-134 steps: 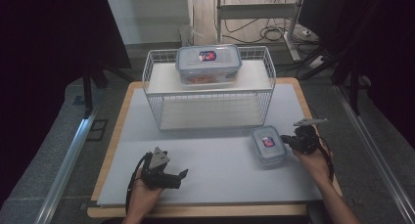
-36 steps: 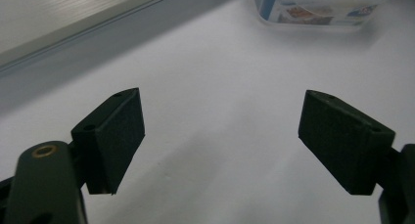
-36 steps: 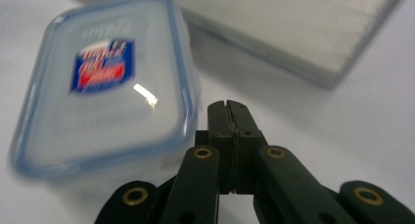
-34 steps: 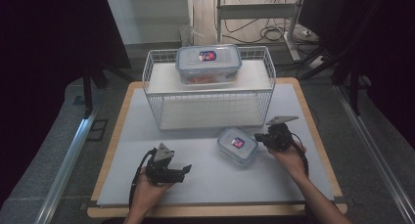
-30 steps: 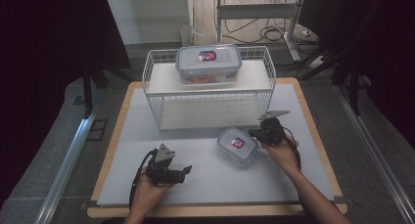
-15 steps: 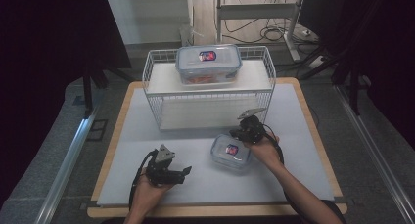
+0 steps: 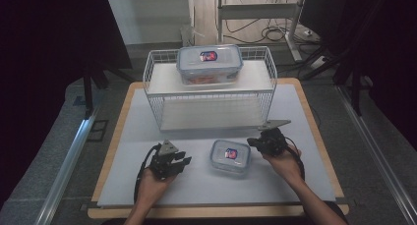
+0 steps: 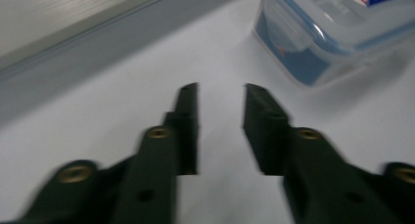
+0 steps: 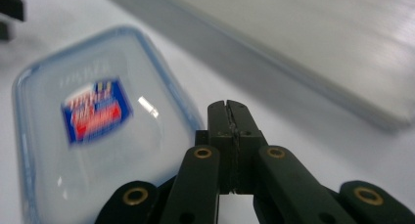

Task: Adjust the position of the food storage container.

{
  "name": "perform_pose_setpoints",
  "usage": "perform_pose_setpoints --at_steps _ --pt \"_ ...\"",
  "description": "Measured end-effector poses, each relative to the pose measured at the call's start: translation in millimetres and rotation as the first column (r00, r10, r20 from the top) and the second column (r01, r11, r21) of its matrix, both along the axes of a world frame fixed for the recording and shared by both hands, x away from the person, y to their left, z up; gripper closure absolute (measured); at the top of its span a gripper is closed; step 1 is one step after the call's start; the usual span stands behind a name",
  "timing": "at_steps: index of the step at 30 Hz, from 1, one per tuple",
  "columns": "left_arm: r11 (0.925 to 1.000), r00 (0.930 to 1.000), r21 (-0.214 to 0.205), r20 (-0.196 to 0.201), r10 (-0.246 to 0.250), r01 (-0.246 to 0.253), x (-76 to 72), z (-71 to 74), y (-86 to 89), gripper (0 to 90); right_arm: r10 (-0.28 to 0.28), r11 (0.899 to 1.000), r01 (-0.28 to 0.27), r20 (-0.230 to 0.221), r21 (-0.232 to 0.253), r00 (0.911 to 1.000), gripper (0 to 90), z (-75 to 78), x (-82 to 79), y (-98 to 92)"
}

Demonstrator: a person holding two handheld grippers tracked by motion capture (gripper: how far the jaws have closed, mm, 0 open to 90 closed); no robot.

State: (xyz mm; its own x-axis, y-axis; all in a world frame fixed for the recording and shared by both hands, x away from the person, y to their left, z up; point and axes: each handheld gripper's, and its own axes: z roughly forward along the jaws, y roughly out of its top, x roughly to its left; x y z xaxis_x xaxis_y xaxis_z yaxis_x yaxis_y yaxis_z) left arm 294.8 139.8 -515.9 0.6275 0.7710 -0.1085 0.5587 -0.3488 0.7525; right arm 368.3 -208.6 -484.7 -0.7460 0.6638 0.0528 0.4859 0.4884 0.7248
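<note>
A small clear container with a blue-rimmed lid and a red-and-blue label (image 7: 230, 157) lies on the white mat between my two grippers. My right gripper (image 7: 252, 143) is shut with nothing in it, and its tip (image 9: 229, 106) sits just off the lid's right edge (image 9: 93, 150). My left gripper (image 7: 186, 161) rests on the mat to the container's left. Its jaws have just been closing but still stand apart (image 8: 220, 94) with nothing between them. The container (image 8: 337, 28) lies ahead of them to the right.
A white wire rack (image 7: 209, 95) stands at the back of the mat, with a larger lidded container (image 7: 210, 63) on its top shelf. The table's wooden edge (image 7: 216, 211) runs along the front. Bare mat lies in front of the small container.
The right gripper pushed the small container leftward to the middle of the mat, then drew back to the right, off it. The left hand stayed where it was.
</note>
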Motion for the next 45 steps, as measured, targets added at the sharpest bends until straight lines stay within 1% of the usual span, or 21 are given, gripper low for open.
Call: perform_pose_setpoints --at_steps 2,4,7,9,11,13,14,16,17,18,19,20,23,26,28,31,32,34,37,41,45 --pt "0.9998 0.9998 0.014 -0.009 -0.015 0.015 10.2 -1.2 -9.9 83.3 -0.011 1.0 0.011 -0.011 -0.014 0.9999 89.4 -2.3 -7.2 -6.8" --pt "0.9992 0.9994 0.025 -0.015 -0.032 0.032 20.9 -2.9 -21.0 87.8 -0.016 1.0 0.015 -0.033 -0.025 0.9993 89.4 -6.6 -13.8 -9.5" --pt "0.9986 0.999 0.042 -0.033 -0.031 0.033 34.5 -7.8 -36.7 89.2 -0.009 0.999 0.007 -0.065 -0.041 0.9979 89.4 -12.2 -20.2 -9.5" --pt "0.9982 0.9986 0.05 -0.043 -0.031 0.033 41.0 -13.1 -44.5 89.2 -0.016 0.998 0.012 -0.071 -0.058 0.9973 89.4 -15.1 -22.3 -8.8" --pt "0.9992 0.9986 0.029 -0.045 -0.027 0.028 42.1 -16.2 -50.5 89.2 -0.019 0.998 0.015 -0.083 -0.054 0.9964 89.4 -16.3 -22.1 -8.9" --pt "0.9977 0.9979 0.044 -0.043 -0.049 0.05 38.9 -15.3 -54.4 89.1 -0.021 0.998 0.017 -0.085 -0.058 0.9962 89.4 -17.7 -21.7 -7.5" --pt "0.996 0.9973 0.063 -0.041 -0.061 0.064 36.5 -13.1 -55.0 88.9 -0.017 0.998 0.012 -0.087 -0.058 0.9961 89.4 -18.3 -21.6 -6.7" --pt "0.997 0.9985 0.059 -0.026 -0.049 0.051 30.8 -9.0 -57.6 88.6 -0.004 0.999 0.0 -0.098 -0.048 0.9951 89.4 -19.6 -22.3 -3.6" --pt "0.9946 0.9989 0.094 -0.02 -0.042 0.044 27.7 -6.7 -58.2 89.2 0.001 0.999 -0.007 -0.101 -0.051 0.9949 89.4 -20.1 -23.4 -0.8" --pt "0.9917 0.9988 0.119 -0.008 -0.048 0.049 24.8 -5.5 -58.1 89.4 0.011 0.998 -0.017 -0.097 -0.063 0.9952 89.4 -20.9 -24.8 2.6" --pt "0.9894 0.9986 0.135 -0.013 -0.052 0.053 21.9 -4.8 -56.6 89.4 0.02 0.997 -0.027 -0.093 -0.077 0.9955 89.4 -21.9 -26.0 5.9" --pt "0.9892 0.9985 0.137 -0.022 -0.05 0.052 19.1 -5.0 -54.9 89.5 0.023 0.996 -0.031 -0.09 -0.083 0.9957 89.4 -22.6 -27.1 8.8" --pt "0.9932 0.9984 0.111 -0.048 -0.03 0.035 11.0 -5.7 -48.6 89.5 0.041 0.996 -0.048 -0.091 -0.077 0.995 89.4 -22.8 -27.8 14.8" --pt "0.9938 0.9972 0.109 -0.073 -0.013 0.021 4.4 -4.9 -42.6 89.4 0.063 0.994 -0.07 -0.091 -0.081 0.9938 89.4 -23.4 -30.9 21.5" --pt "0.9936 0.9961 0.11 -0.086 -0.015 0.025 0.3 -4.9 -39.8 89.4 0.076 0.993 -0.084 -0.091 -0.085 0.9929 89.4 -23.5 -34.3 25.0" --pt "0.9917 0.9962 0.126 -0.086 -0.013 0.024 -1.6 -4.9 -40.7 88.9 0.094 0.991 -0.102 -0.089 -0.089 0.9916 89.4 -23.5 -37.6 27.0" --pt "0.9908 0.9967 0.133 -0.08 -0.01 0.021 -0.9 -4.4 -40.6 88.1 0.098 0.99 -0.106 -0.084 -0.096 0.9916 89.4 -23.0 -38.2 26.9" --pt "0.9925 0.9976 0.122 -0.069 0.0 0.008 -0.9 -2.3 -36.7 85.9 0.098 0.99 -0.105 -0.077 -0.09 0.9922 89.2 -21.0 -38.4 24.3" --pt "0.9927 0.999 0.119 -0.04 0.022 -0.017 -5.3 2.9 -27.4 79.7 0.091 0.991 -0.094 -0.033 -0.095 0.9952 85.8 -15.6 -39.6 13.8" --pt "0.9963 0.9996 0.081 0.0 0.029 -0.029 -16.9 7.0 -14.8 65.3 0.082 0.994 -0.084 -0.02 -0.063 0.9964 74.8 -10.3 -38.4 -3.4" --pt "0.9955 0.9983 0.088 0.049 0.03 -0.034 -30.1 5.9 -7.0 49.2 0.086 0.993 -0.085 0.006 -0.081 0.9963 61.2 -9.9 -42.9 -10.6"
